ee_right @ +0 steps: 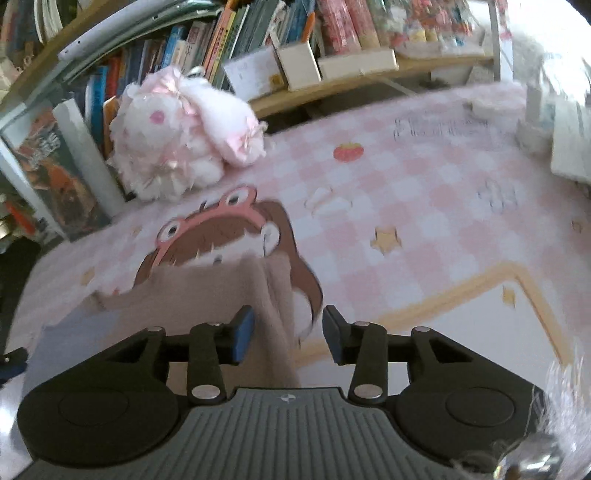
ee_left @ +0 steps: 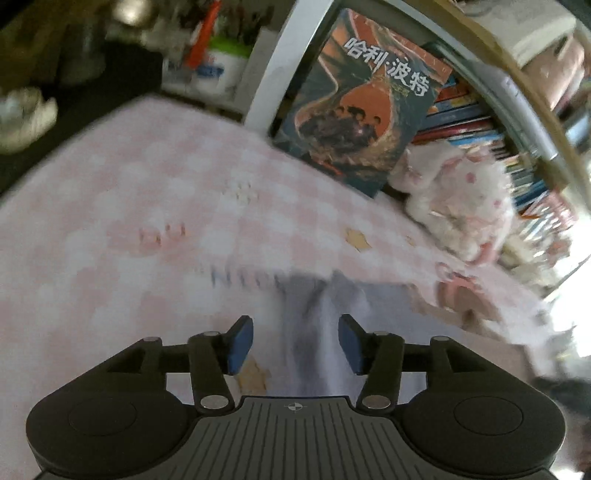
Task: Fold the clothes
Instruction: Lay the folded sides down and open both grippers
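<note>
A pale mauve garment (ee_right: 221, 295) lies on the pink checked tablecloth (ee_right: 406, 206). It shows as a blurred whitish-lavender cloth in the left wrist view (ee_left: 332, 332). My left gripper (ee_left: 295, 343) is open, with a raised fold of the cloth between its blue pads (ee_left: 240, 343), apart from them. My right gripper (ee_right: 288, 338) is open, with a ridge of the garment running between its fingers (ee_right: 243, 334). The far end of the garment is hidden in blur.
A pink plush toy (ee_right: 181, 136) sits against the bookshelf (ee_right: 258, 33). A large book (ee_left: 365, 99) leans upright at the table's back. A cartoon figure (ee_right: 229, 229) is printed on the cloth. White boxes (ee_right: 569, 136) stand at the right.
</note>
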Motion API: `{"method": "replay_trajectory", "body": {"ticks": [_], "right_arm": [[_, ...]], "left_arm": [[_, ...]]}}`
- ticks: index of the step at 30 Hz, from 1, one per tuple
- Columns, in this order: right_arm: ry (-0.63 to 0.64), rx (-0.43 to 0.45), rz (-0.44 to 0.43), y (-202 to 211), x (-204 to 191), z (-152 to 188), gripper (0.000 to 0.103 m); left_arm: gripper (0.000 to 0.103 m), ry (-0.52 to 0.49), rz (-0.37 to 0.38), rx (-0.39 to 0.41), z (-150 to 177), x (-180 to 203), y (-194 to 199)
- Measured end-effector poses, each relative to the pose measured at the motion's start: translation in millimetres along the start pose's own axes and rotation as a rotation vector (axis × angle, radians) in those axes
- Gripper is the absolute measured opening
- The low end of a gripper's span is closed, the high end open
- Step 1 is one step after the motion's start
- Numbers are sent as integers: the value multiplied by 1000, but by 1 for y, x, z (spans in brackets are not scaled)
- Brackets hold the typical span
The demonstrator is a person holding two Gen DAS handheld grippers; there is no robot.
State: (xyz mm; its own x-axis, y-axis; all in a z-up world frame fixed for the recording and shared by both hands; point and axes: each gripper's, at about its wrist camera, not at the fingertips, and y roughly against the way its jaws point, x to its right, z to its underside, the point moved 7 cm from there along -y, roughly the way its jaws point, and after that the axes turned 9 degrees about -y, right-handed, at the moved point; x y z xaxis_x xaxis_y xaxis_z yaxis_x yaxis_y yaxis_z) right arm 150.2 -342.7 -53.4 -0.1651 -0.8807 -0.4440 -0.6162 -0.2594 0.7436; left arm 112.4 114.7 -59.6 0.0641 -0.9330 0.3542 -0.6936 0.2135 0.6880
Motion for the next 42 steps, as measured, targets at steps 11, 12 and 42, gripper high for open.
{"method": "replay_trajectory", "body": {"ticks": [11,12,42], "right_arm": [[-13,-97,-36,-2,-9,32,29],[-8,-94,-28,-3,-12,33,28],[237,29,-7,7,-37,24,77]], "left_arm": [[24,164,65,-73,24,2,-12],[19,172,69,-66,23,3,-10],[55,29,-275,235,27,33,72]]}}
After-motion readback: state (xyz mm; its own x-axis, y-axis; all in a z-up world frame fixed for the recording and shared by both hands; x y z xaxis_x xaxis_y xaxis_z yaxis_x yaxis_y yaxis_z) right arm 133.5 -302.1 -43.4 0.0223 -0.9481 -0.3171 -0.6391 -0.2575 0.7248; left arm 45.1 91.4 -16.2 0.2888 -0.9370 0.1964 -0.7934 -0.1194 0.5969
